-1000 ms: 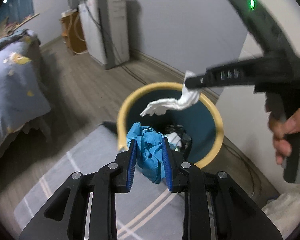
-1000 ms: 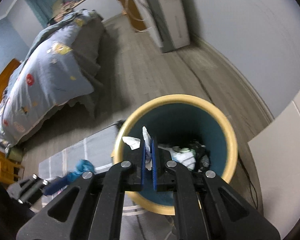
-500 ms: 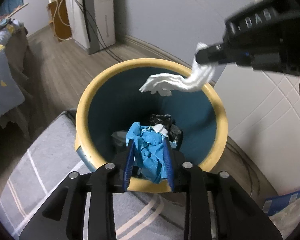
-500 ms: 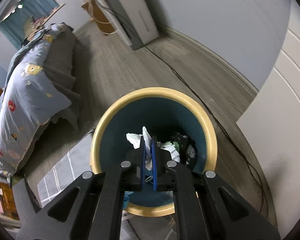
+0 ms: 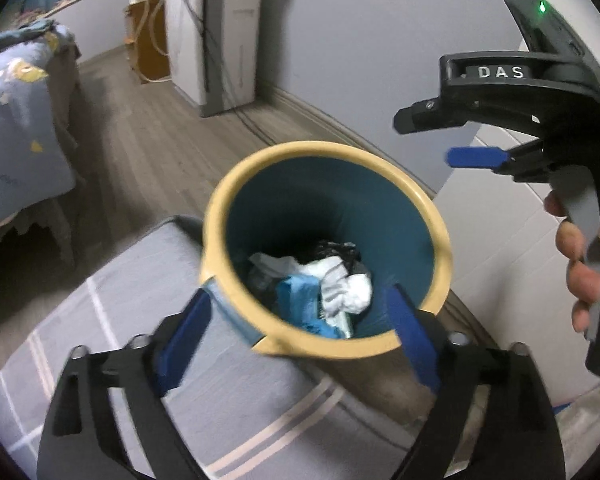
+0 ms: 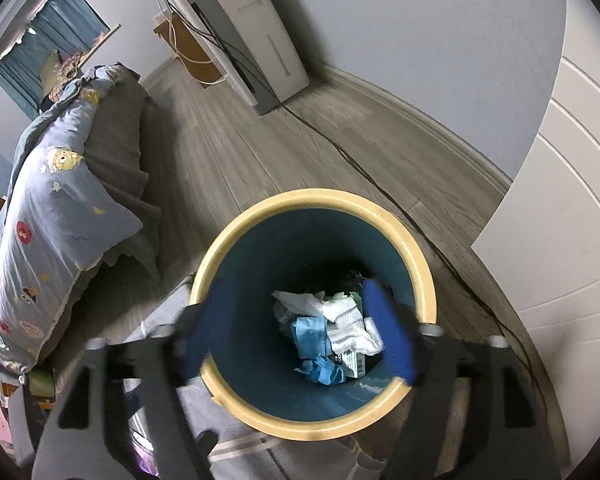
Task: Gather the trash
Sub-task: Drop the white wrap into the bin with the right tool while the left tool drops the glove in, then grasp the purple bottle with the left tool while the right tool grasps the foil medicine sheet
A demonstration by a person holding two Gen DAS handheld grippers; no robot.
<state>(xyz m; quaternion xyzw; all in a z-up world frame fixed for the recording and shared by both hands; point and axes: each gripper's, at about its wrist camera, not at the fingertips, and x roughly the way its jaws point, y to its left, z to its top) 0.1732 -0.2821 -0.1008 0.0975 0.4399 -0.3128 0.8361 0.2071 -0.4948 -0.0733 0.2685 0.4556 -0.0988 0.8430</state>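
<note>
A bed [image 6: 56, 200] with a blue cartoon blanket fills the left side of the right wrist view. A grey striped rug [image 5: 100, 360] lies at the lower left. The round bin [image 6: 316, 200], yellow rim and blue inside, stands in the middle of the frame. Both the left tongs [image 5: 300, 332] and the right tongs [image 6: 300, 336] are opening wide with nothing between them. White tissue [image 6: 352, 320] and a blue glove [image 6: 312, 336] lie at the bottom of the bin.

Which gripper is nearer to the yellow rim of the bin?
Left. The left gripper hangs, jaws opening, just over the bin rim; the right gripper is higher above it.
</note>
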